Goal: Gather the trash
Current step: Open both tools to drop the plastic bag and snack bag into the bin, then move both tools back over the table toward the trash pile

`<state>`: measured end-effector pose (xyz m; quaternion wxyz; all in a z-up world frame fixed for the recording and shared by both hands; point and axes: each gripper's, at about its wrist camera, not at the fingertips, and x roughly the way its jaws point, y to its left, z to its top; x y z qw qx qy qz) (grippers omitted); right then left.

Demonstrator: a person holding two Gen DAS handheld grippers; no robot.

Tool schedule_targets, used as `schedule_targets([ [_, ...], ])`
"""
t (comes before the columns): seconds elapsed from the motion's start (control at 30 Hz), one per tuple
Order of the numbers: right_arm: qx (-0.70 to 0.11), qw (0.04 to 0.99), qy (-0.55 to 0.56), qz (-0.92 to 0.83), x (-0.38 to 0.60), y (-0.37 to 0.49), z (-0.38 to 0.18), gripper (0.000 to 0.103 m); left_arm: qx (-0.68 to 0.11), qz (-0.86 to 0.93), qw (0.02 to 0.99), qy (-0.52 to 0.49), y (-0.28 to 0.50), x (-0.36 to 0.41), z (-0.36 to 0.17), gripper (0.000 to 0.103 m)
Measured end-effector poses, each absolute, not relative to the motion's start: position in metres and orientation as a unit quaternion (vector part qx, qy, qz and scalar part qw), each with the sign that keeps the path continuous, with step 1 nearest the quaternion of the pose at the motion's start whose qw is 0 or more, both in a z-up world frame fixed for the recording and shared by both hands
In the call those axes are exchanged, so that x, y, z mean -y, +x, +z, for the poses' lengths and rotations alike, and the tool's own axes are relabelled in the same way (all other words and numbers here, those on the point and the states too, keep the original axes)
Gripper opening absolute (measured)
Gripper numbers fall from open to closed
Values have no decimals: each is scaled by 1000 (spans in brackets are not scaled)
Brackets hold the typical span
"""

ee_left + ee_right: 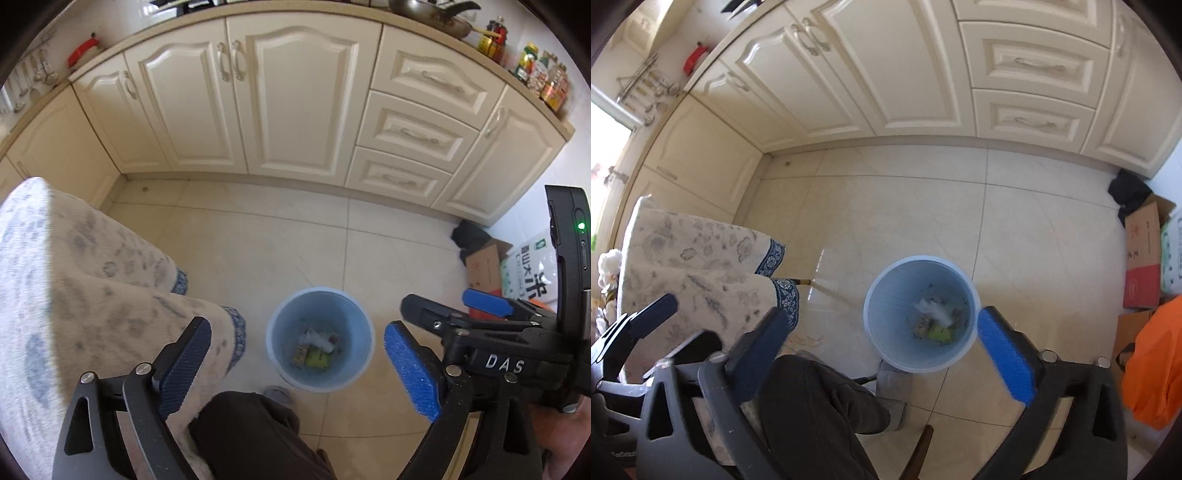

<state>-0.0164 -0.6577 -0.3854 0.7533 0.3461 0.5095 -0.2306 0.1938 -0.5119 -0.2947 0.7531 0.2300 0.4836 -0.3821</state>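
A light blue trash bin (354, 373) stands on the tiled floor and holds several pieces of trash (316, 349), among them a white tube and green packaging. It also shows in the right wrist view (886, 332) with white paper and green scraps (936, 319) inside. My left gripper (297, 365) is open and empty, high above the bin. My right gripper (882, 345) is open and empty above the bin too. The right gripper shows at the right in the left wrist view (443, 314).
Cream kitchen cabinets (295, 103) run along the back. A table with a floral cloth (74, 280) is at the left. The person's leg in dark trousers (820, 413) is below. Cardboard boxes (1143, 254), a rice bag (532, 273) and an orange bag (1156, 369) sit at the right.
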Motion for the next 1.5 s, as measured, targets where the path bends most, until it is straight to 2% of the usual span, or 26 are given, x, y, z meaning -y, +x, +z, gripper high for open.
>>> schedule_targets([
  [0.3, -486, 769, 333, -250, 642, -10, -340, 103, -431, -386, 792, 197, 154, 435, -226, 101],
  [0.8, -407, 864, 247, -165, 548, 51, -202, 103, -311, -327, 886, 104, 93, 240, -104, 102],
  [1.33, -314, 943, 104, -41, 379, 123, -81, 103, -249, -161, 955, -5, 20, 44, -41, 102],
  [1.5, -289, 955, 58, -13, 335, 135, -59, 103, -242, -114, 963, -28, 7, 9, -34, 102],
])
